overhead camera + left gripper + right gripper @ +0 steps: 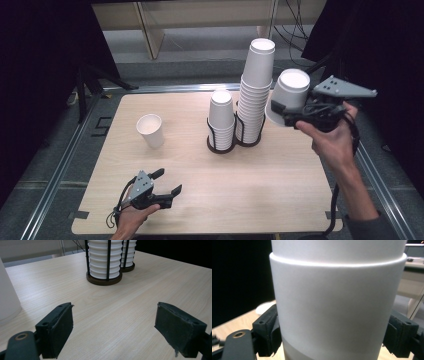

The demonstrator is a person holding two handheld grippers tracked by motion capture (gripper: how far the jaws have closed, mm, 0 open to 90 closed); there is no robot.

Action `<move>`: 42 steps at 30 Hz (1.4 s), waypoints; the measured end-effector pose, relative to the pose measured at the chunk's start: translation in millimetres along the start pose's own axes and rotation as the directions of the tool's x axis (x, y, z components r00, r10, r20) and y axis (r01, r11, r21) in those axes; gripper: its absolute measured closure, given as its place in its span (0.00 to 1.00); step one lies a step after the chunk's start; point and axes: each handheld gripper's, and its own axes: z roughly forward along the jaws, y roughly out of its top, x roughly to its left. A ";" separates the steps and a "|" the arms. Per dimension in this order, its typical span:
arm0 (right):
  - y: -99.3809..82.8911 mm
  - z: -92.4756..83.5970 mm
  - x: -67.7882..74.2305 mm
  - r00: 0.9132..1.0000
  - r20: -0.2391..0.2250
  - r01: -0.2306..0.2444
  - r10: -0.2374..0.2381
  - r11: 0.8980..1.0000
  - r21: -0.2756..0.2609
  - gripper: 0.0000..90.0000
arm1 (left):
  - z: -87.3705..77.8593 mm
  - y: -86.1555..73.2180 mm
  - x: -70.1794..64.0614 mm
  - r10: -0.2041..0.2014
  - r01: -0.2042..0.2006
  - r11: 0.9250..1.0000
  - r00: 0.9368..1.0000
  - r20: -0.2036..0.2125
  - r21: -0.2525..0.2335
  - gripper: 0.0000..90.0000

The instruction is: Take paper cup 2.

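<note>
Paper cup (289, 95), inverted, is clamped in the right gripper (280, 112) beside the tall stack (256, 85), apparently just lifted off; next it needs placing on the table (240, 185), while the left gripper (167, 182) idles with jaws spread and empty

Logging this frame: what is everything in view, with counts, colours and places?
held cup: one, white, tilted, above the table's right side
loose cup: one, white, upright, table's left
cup stacks: two, white, mid-table, tall stack right of short stack
wire holders: two, black, around the stacks' bases
table: one, light wood
left gripper: black, jaws apart, nothing between them, near left edge
right gripper: black, clamped on the held cup
hands: two, left hand, right hand
</note>
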 end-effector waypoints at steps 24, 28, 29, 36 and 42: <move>-69.8 52.1 45.5 0.991 -0.133 0.024 -0.019 0.999 0.032 0.19 | -2.2 -0.1 1.6 -0.010 0.010 1.000 1.000 -0.015 -0.001 0.16; -73.8 58.4 53.3 0.987 -0.160 0.016 -0.011 0.999 0.031 0.19 | -1.7 -0.6 2.0 -0.012 0.012 1.000 1.000 -0.018 -0.005 0.16; -75.0 59.6 55.0 0.986 -0.168 0.015 -0.009 0.999 0.036 0.19 | -1.2 -0.5 1.6 -0.018 0.018 1.000 1.000 -0.018 -0.012 0.16; -81.6 69.1 61.8 0.980 -0.200 0.023 -0.018 0.999 0.023 0.19 | -0.9 -0.6 1.3 -0.018 0.017 0.999 1.000 -0.006 -0.033 0.16; -91.6 77.1 67.9 0.973 -0.230 -0.013 0.020 0.999 0.032 0.19 | -0.3 -0.6 0.1 -0.003 0.003 0.999 1.000 0.003 -0.039 0.16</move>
